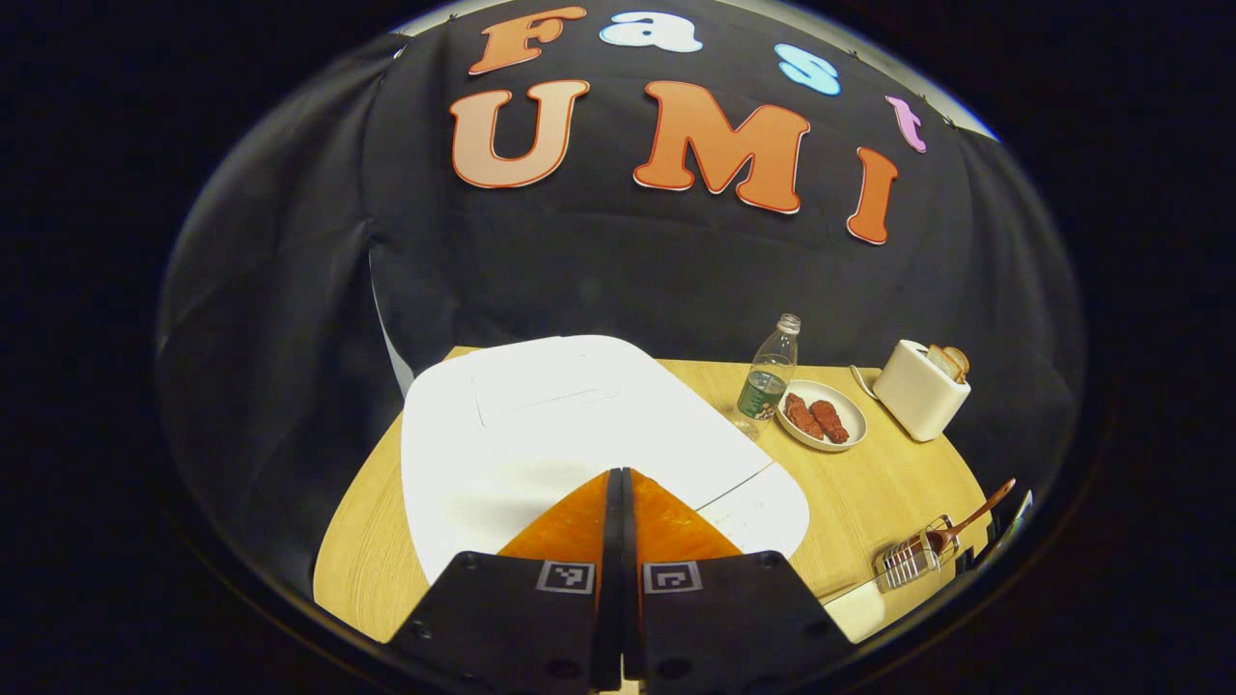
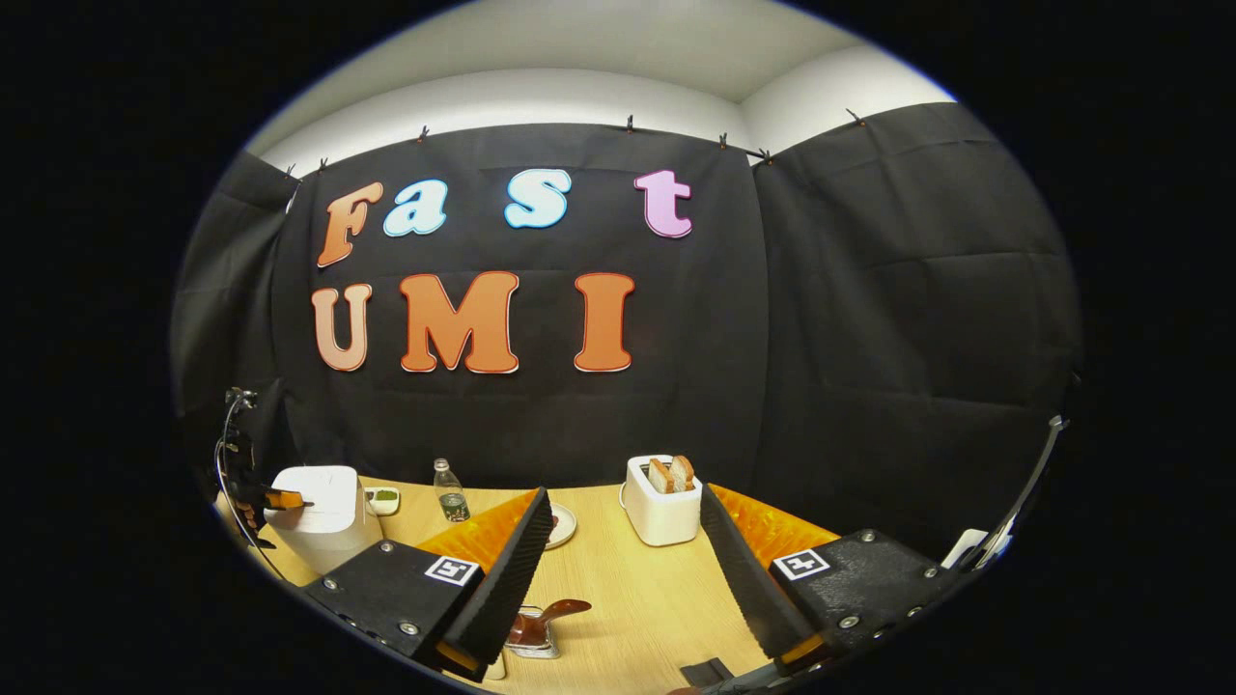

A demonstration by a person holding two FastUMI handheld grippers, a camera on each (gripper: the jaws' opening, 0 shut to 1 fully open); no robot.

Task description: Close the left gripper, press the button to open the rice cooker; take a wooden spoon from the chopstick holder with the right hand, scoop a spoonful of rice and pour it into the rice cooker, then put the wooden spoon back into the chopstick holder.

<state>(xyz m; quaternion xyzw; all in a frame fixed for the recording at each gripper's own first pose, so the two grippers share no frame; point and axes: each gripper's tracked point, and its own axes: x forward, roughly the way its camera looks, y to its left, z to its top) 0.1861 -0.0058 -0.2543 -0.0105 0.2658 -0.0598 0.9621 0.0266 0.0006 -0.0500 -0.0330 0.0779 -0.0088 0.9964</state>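
The white rice cooker (image 1: 579, 434) has its lid down and lies just beyond my left gripper (image 1: 618, 475), whose orange fingers are pressed together over its front edge. In the right gripper view the cooker (image 2: 323, 521) stands at the far left, with the left gripper (image 2: 285, 499) against its upper side. My right gripper (image 2: 626, 494) is open above the table with nothing between its fingers. Below it, the wooden spoon (image 2: 550, 614) rests in the wire chopstick holder (image 2: 529, 639). The left gripper view has the spoon (image 1: 977, 514) and holder (image 1: 912, 558) at the right.
On the wooden table (image 2: 618, 589) a white toaster (image 2: 661, 502) holds bread slices. A plastic bottle (image 1: 768, 381) stands next to a plate of red food (image 1: 821, 415). A small dish of something green (image 2: 384, 498) sits behind the cooker. A white object (image 1: 855, 608) lies near the holder.
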